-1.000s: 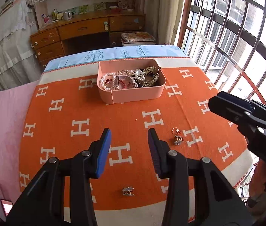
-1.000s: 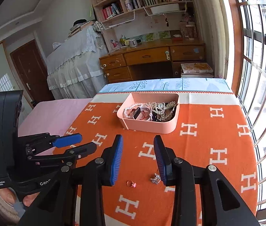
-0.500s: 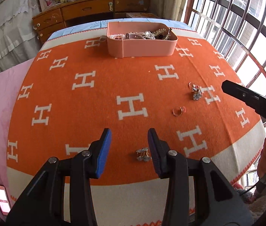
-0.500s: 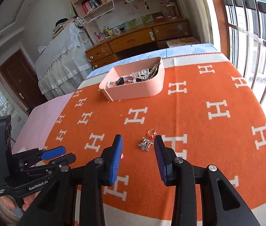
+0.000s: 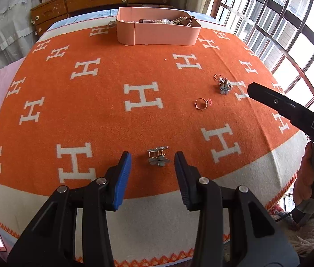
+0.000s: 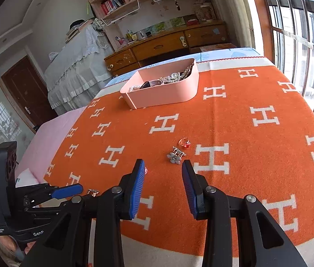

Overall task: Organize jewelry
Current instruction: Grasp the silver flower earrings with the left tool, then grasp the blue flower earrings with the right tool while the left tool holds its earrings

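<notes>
**Hovering over scattered jewelry on an orange blanket**

Leaning over the bed, we hold the left gripper angled steeply down at the orange blanket, its blue-padded fingers apart with nothing clamped between them. A flower-shaped earring lies on the blanket just ahead of the gap, touching neither pad. Our right gripper points down at a shallower slant, its fingers likewise apart and empty. A second flower earring rests just beyond its tips, and a ring with a red stone sits right behind that. From the left wrist view we see another gold ring lying between the two earrings, near the right gripper's black body, with part of a hand on its handle at the frame's edge.

At the far side of the blanket stands the pink tray, open-topped, with one rounded end and one square end. Inside we make out a strand of pearls at the square end, a dark band-like piece in the middle, and a tangle of silver and gold chains toward the rounded end. We cannot tell whether it has dividers. A wooden desk stands beyond the bed.
</notes>
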`<move>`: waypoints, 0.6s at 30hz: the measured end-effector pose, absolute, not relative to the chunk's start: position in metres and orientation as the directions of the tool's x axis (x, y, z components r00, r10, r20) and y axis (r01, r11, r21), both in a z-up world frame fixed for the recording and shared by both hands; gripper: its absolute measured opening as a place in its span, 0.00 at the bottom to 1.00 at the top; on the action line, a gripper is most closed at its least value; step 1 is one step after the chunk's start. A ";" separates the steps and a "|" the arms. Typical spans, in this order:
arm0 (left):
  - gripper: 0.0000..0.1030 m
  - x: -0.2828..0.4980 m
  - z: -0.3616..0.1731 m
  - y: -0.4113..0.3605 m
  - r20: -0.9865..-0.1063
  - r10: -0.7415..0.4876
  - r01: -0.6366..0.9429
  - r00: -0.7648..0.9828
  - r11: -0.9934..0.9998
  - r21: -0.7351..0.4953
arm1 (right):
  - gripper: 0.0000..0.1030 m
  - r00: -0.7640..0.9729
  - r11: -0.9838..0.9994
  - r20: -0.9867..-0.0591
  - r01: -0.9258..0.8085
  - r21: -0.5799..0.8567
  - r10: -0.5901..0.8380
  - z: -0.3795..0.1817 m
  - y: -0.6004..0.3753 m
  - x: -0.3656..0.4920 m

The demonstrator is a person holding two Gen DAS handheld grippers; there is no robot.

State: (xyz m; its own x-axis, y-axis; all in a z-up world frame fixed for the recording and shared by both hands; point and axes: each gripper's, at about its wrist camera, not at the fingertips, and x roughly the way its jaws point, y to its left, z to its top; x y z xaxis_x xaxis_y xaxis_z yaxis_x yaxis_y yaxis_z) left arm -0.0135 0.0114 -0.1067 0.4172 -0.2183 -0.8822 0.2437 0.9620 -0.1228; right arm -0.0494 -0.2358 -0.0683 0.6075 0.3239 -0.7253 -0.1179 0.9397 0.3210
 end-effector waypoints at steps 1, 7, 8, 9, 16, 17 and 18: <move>0.36 -0.013 -0.109 0.011 -0.885 -0.219 0.241 0.411 0.962 -0.126 | 0.34 0.606 0.940 -0.727 -0.119 0.320 0.324 -0.070 -0.234 -0.048; 0.19 -0.009 -0.112 0.008 -0.877 -0.219 0.232 0.427 0.964 -0.128 | 0.34 0.595 0.941 -0.737 -0.114 0.317 0.320 -0.077 -0.233 -0.045; 0.17 -0.008 -0.112 0.007 -0.876 -0.222 0.233 0.429 0.964 -0.130 | 0.34 0.593 0.943 -0.741 -0.106 0.316 0.315 -0.078 -0.233 -0.042; 0.17 -0.008 -0.112 0.007 -0.874 -0.224 0.232 0.432 0.964 -0.133 | 0.34 0.590 0.944 -0.746 -0.098 0.315 0.310 -0.079 -0.232 -0.040; 0.17 -0.006 -0.114 0.007 -0.863 -0.233 0.233 0.448 0.962 -0.139 | 0.34 0.569 0.954 -0.778 -0.040 0.297 0.266 -0.091 -0.232 -0.018; 0.17 -0.005 -0.114 0.007 -0.863 -0.234 0.235 0.449 0.962 -0.139 | 0.34 0.564 0.956 -0.784 -0.032 0.292 0.259 -0.093 -0.232 -0.015; 0.17 -0.006 -0.114 0.008 -0.862 -0.236 0.236 0.449 0.962 -0.140 | 0.34 0.559 0.956 -0.789 -0.026 0.292 0.256 -0.095 -0.232 -0.013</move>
State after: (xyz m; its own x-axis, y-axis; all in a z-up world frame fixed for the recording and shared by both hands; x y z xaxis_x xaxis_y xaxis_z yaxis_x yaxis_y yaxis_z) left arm -0.0058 0.0079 -0.1139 0.4493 -0.2359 -0.8617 0.2362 0.9616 -0.1400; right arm -0.0126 -0.2318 -0.0950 0.5590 0.2560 -0.7886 -0.0259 0.9561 0.2920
